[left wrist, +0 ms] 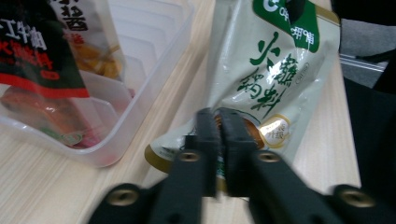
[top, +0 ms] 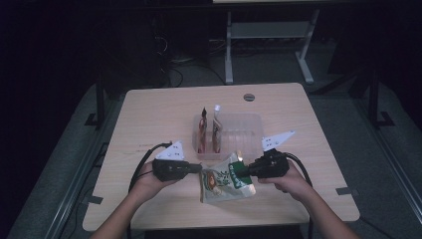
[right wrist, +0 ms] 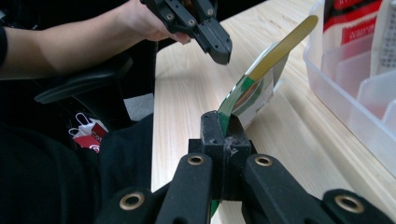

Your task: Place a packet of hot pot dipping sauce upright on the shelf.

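Observation:
A green-and-white snack pouch (top: 224, 183) (left wrist: 275, 70) (right wrist: 254, 88) is held tilted up off the table in front of the bin, and its lower end looks to rest on the wood. My right gripper (top: 245, 171) (right wrist: 223, 122) is shut on the pouch's green top edge. My left gripper (top: 199, 168) (left wrist: 219, 114) (right wrist: 223, 51) hovers at the pouch's left side with its jaws pressed together and nothing between them. Its tip is close to the pouch but apart from it.
A clear plastic bin (top: 249, 118) (left wrist: 154, 65) (right wrist: 336, 79) with dividers stands mid-table, with two sachets (top: 202, 132) (top: 217, 130) upright in its left slots. A grey round cap (top: 249, 96) sits near the table's far edge. A red-and-white bag (right wrist: 88, 133) lies on the floor.

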